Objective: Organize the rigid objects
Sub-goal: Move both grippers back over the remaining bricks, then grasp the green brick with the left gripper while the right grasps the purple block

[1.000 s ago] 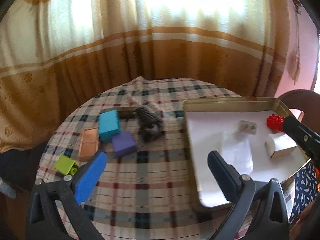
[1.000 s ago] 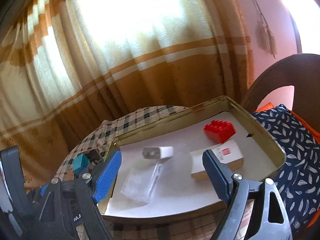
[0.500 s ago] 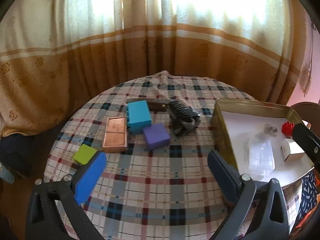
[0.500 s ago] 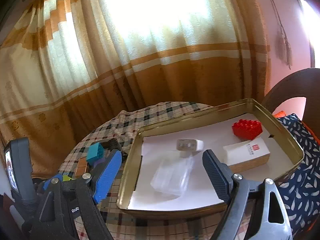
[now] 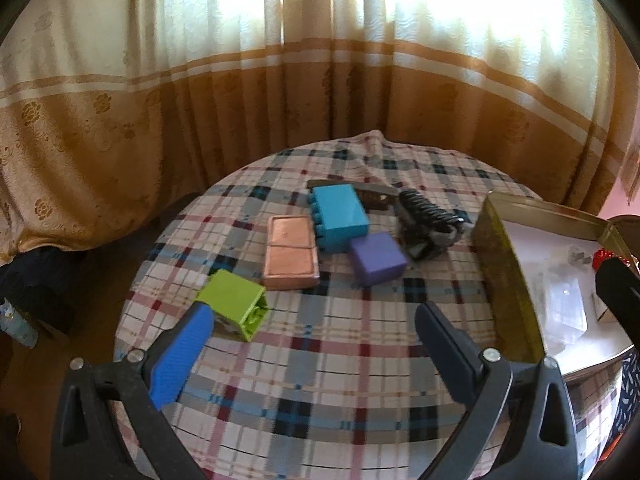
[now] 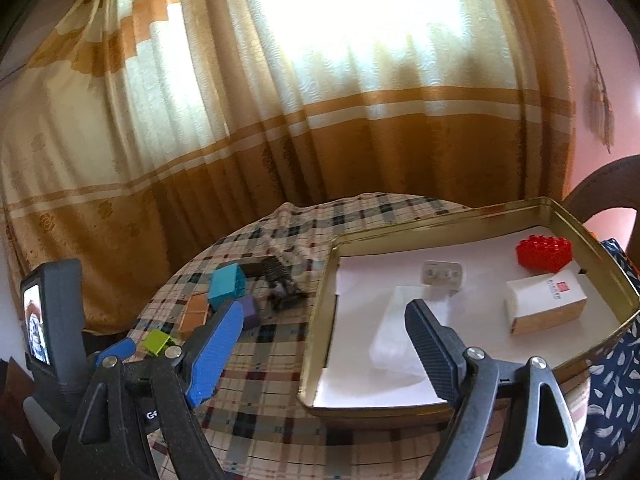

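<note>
Both views have swung leftward since a second ago, so the loose blocks now sit mid-frame for the left gripper and the gold tin tray has slid toward the right. Its jaws stand apart with nothing between them, the blue finger just beside the green block on the plaid tablecloth. Beyond lie a copper-coloured tin, a teal block, a purple block and a black spring clip, all outside the tray. The right gripper is also spread wide and empty, hovering at the tray's near-left corner. Inside the tray, on white paper, lie a red brick, a white carton, a small white plug adapter and a clear plastic bag.
</note>
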The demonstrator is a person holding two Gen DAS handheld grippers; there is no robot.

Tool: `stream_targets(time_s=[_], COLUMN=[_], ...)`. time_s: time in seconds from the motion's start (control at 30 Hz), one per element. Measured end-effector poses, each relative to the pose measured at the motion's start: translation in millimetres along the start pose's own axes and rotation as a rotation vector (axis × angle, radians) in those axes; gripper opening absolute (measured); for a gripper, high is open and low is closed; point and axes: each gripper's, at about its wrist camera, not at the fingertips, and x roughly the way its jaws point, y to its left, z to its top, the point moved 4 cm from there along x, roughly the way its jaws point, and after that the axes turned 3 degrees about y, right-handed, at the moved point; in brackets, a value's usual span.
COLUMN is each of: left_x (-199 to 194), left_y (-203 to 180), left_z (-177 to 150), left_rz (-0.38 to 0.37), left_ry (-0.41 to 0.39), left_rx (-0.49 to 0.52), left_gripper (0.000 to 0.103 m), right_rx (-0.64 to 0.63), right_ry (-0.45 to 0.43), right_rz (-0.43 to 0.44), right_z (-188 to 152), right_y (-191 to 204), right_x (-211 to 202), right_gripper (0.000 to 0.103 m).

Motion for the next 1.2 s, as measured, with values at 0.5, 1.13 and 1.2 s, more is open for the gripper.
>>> stream_targets(time_s=[0.5,1.13,1.2], left_x=[15,70,68], left_y=[81,58,59], left_z=[-8,11,12], left_rz=[0.07,0.059,0.048], left_ry=[0.057,0.193,0.183], left_rx=[-0.108,0.032,0.019], left_gripper=[0.103,0.076,0.076], right_rx=[-0.07,-0.113,-0.117], right_ry=[0.048,0.131,0.146], right_rz=[0.073,0.102,0.112], right_z=[-14,-22,-20], right_y=[44,66,69], right_x=[16,40,45], right_gripper=[0.085,0.085,0.085])
